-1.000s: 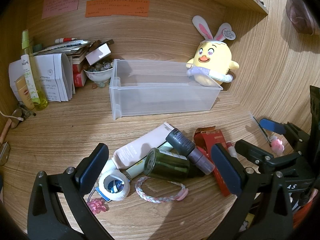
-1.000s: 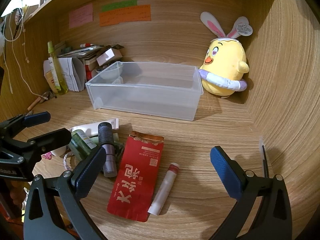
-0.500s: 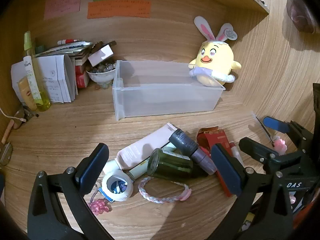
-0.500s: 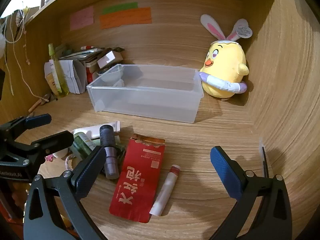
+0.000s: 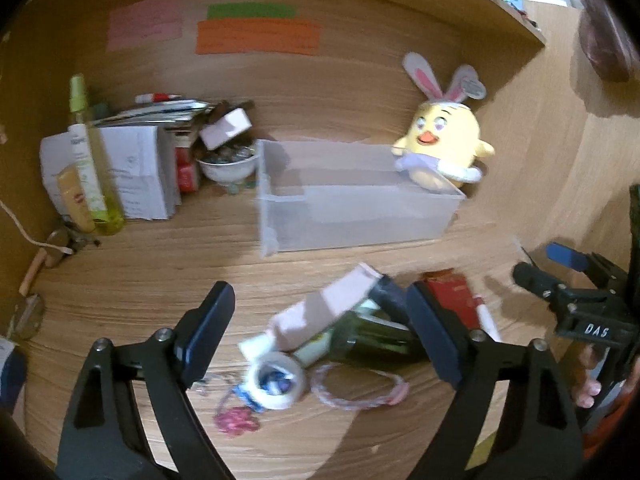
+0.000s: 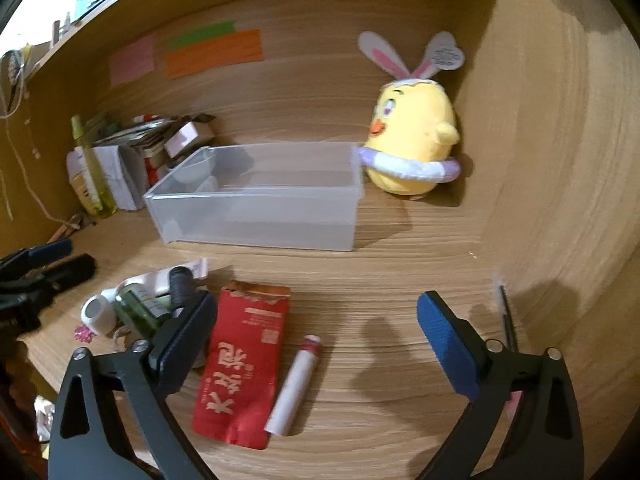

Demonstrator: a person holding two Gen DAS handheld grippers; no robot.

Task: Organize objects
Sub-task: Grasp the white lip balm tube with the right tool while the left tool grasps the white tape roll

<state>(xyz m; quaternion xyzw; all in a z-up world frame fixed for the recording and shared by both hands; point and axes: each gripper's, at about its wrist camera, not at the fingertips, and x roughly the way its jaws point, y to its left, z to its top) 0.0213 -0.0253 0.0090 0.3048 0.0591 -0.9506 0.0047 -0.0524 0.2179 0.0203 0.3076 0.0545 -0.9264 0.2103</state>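
Both tongs empty, jaws just narrowing: left gripper over near-left dark green bottle, likely rigid, slick, best gripped mid-body; right gripper straddles limp red pouch; clear bin beyond

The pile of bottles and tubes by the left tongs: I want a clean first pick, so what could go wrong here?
1. The green bottle lies on its side under the pink tube; lifting either may roll the other.
2. The braided bracelet and tape roll lie close by and could get dragged.
3. Both tongs, left and right, are open and have just been closing on nothing yet.
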